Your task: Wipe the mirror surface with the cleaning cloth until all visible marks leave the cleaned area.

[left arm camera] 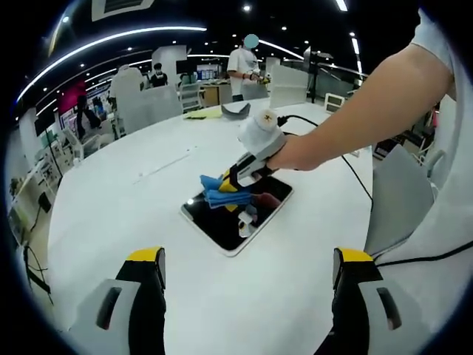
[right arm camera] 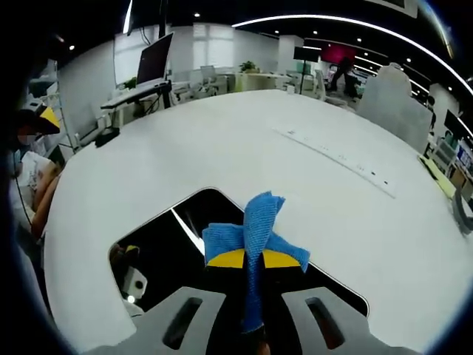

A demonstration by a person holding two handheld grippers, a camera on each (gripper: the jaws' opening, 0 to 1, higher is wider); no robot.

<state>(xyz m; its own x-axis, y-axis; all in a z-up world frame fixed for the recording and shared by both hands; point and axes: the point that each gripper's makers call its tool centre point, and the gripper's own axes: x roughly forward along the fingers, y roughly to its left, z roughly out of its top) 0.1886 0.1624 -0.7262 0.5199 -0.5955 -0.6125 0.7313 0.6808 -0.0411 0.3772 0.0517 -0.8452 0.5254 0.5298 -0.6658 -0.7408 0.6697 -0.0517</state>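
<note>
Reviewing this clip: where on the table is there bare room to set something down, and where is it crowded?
Bare white table lies wide left of the mirror, and between the mirror and the left tongs. Crowded: the mirror itself, where the right tongs press the blue cloth.

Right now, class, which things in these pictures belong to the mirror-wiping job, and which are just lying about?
Part of the job:
- mirror, flat on the white table
- blue cloth, pinched in the right gripper and pressed onto the mirror
- left gripper, open, held back from the mirror

Just lying about:
- black cable across the table
- yellow sheet at the far edge
- monitor on a desk behind
</note>
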